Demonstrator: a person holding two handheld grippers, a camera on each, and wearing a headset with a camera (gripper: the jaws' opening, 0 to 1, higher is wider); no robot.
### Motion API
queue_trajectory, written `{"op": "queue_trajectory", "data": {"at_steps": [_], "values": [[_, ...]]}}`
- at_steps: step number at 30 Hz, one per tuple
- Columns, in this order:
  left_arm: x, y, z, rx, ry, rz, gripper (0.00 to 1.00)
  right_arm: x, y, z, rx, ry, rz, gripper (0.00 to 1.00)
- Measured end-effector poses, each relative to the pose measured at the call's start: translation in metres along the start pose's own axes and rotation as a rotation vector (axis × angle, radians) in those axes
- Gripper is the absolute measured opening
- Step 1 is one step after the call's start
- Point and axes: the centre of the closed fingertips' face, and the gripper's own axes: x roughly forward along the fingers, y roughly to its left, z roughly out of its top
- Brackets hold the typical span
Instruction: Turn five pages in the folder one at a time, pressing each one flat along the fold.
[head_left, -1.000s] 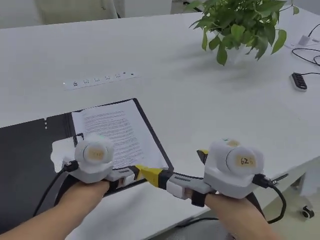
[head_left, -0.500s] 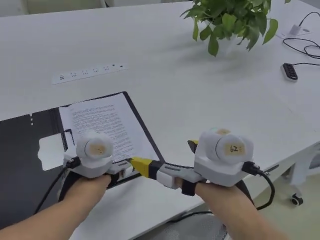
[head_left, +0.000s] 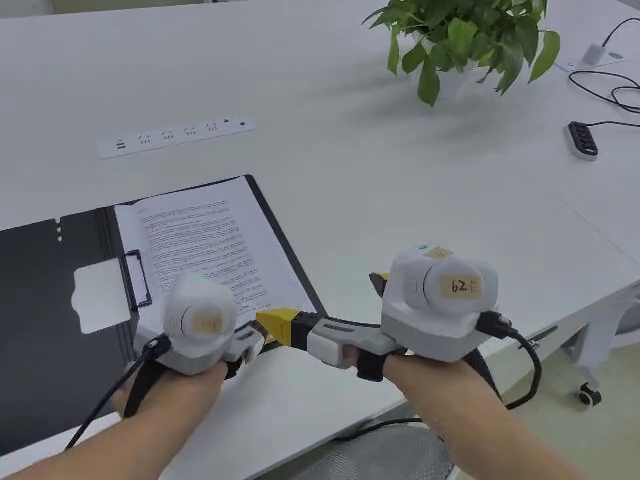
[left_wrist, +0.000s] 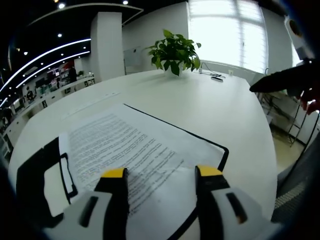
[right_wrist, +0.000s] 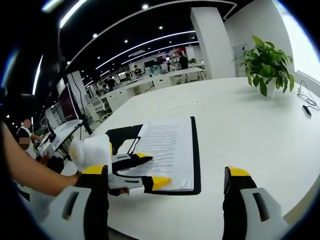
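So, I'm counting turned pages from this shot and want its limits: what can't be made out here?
Page print: too small, every view.
Folder left part: cut off by the head view's edge.
Page's near edge: behind the left gripper, head view.
Pages already turned: no count shows.

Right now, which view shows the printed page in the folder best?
The head view: the printed page lies nearly whole from above. The left gripper view shows it close but slanted; the right gripper view shows it small, the left gripper over its near edge.
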Motion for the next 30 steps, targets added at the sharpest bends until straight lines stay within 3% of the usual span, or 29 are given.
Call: {"op": "queue_trajectory", "data": {"at_steps": [11,20,30], "values": [[-0.002,0.008,0.000,-0.020,-0.027,-0.005,0.36,0.012,0.002,-0.004,-0.015,0.029,0.009,0.93],[-0.002,0.015,-0.002,-0.019,-0.016,0.009,0.10,0.028,0.003,-0.014,-0.023,0.059,0.015,0.84],[-0.002,0.016,-0.002,-0.040,-0.007,0.002,0.04,0.048,0.006,-0.039,-0.010,0.113,0.020,0.64]]}}
